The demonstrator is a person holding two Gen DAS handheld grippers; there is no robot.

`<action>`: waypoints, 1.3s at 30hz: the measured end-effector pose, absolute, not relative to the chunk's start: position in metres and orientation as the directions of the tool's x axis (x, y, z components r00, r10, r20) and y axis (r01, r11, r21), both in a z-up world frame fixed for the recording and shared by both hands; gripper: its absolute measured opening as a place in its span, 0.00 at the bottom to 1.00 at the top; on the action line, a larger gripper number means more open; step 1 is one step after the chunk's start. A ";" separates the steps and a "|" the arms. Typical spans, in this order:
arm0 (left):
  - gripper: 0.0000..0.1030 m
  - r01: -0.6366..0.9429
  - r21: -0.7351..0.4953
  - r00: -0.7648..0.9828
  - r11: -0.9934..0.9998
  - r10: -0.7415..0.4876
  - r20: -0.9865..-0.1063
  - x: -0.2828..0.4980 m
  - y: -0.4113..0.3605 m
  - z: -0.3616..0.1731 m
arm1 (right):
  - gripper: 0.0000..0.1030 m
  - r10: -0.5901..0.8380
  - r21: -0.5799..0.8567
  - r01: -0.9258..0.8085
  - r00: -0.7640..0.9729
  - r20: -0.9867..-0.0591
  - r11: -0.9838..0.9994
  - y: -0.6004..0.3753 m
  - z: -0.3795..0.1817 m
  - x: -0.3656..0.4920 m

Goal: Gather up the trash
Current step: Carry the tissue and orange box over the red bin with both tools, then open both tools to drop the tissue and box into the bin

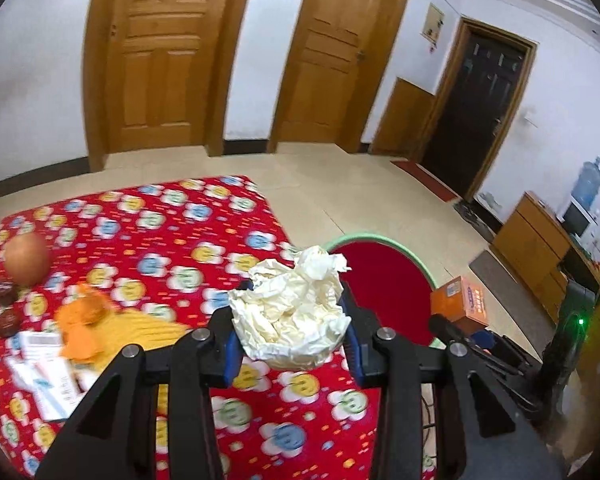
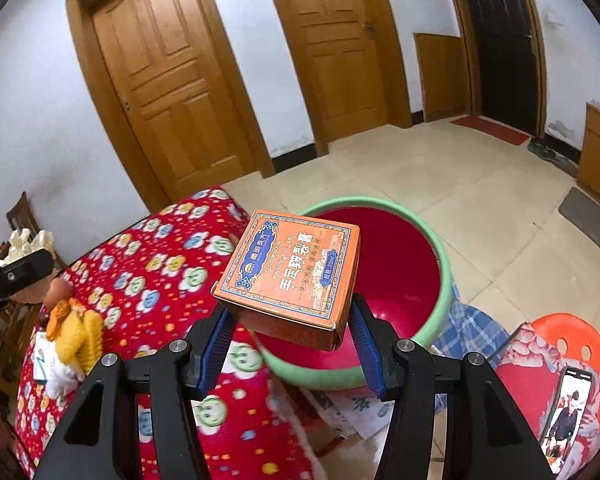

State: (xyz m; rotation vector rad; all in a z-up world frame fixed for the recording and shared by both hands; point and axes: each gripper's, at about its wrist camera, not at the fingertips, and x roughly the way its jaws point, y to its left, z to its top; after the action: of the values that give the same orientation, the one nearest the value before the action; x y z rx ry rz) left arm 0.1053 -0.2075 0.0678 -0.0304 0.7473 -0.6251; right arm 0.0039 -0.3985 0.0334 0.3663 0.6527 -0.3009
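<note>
My left gripper (image 1: 290, 328) is shut on a crumpled ball of cream paper (image 1: 292, 312), held over the right edge of the red flowered tablecloth (image 1: 172, 240). Just beyond it stands the bin (image 1: 384, 240), red inside with a green rim. My right gripper (image 2: 290, 320) is shut on an orange carton with printed characters (image 2: 290, 268), held above the near rim of that bin (image 2: 444, 280). In the left wrist view the orange carton (image 1: 462, 298) and the right gripper (image 1: 460, 336) show at the right. The paper ball (image 2: 26, 242) appears far left in the right wrist view.
On the table lie a brown egg-shaped ball (image 1: 26, 258), two small dark jars (image 1: 6, 306), orange and yellow knitted things (image 1: 100, 322) and white printed papers (image 1: 46, 376). An orange stool (image 2: 556, 356) with a phone (image 2: 568, 412) stands right of the bin. Blue checked cloth (image 2: 472, 328) lies on the floor.
</note>
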 end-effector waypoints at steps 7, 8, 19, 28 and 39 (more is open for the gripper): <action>0.40 0.557 -0.218 0.496 0.801 -0.531 -0.687 0.121 -0.261 0.037 | 0.56 -0.163 0.251 0.423 0.729 -0.665 0.871 -0.425 0.015 0.011; 0.40 0.560 -0.215 0.488 0.800 -0.528 -0.695 0.123 -0.266 0.032 | 0.56 -0.163 0.252 0.428 0.725 -0.669 0.868 -0.429 0.012 0.012; 0.40 0.572 -0.223 0.411 0.789 -0.511 -0.755 0.141 -0.310 -0.005 | 0.56 -0.170 0.252 0.468 0.688 -0.706 0.847 -0.462 -0.012 0.024; 0.51 0.616 -0.219 0.387 0.756 -0.534 -0.752 0.138 -0.326 -0.009 | 0.58 -0.171 0.267 0.475 0.694 -0.699 0.838 -0.469 -0.015 0.025; 0.67 0.601 -0.197 0.430 0.775 -0.521 -0.737 0.135 -0.322 0.003 | 0.62 -0.182 0.271 0.477 0.707 -0.683 0.836 -0.470 -0.008 0.014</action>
State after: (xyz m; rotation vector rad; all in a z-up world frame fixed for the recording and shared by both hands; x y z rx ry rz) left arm 0.1352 -0.3224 0.0026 0.1010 0.8821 -0.7012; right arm 0.0143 -0.4705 -0.0083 0.4554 0.6950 -0.3806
